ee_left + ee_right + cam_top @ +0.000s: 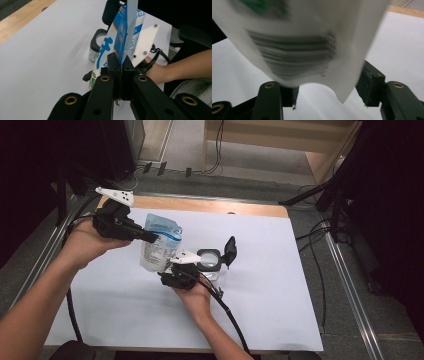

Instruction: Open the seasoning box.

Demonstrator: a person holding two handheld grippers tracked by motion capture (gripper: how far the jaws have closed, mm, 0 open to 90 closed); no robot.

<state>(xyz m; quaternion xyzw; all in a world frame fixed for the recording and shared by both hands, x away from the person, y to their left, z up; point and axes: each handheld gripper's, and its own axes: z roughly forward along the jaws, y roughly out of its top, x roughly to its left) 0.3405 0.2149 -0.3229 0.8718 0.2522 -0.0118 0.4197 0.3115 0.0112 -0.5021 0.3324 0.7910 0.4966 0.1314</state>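
A blue and white refill pouch [160, 245] hangs upright above the white sheet. My left gripper [152, 238] is shut on its top edge; in the left gripper view the jaws [119, 62] pinch the thin seam of the pouch [125, 32]. My right gripper [166, 273] sits at the pouch's lower end. In the right gripper view the blurred base of the pouch [312, 37], with a barcode on it, hangs between the jaws of this gripper [328, 95]; they stand apart on either side. I cannot see the pads pressing on it.
A small clear jar [210, 262] with its black flip lid [230, 251] open stands just right of the pouch, also seen as the jar [96, 47]. A white sheet [280, 285] covers the wooden table [210, 205]. Cables trail off the near edge.
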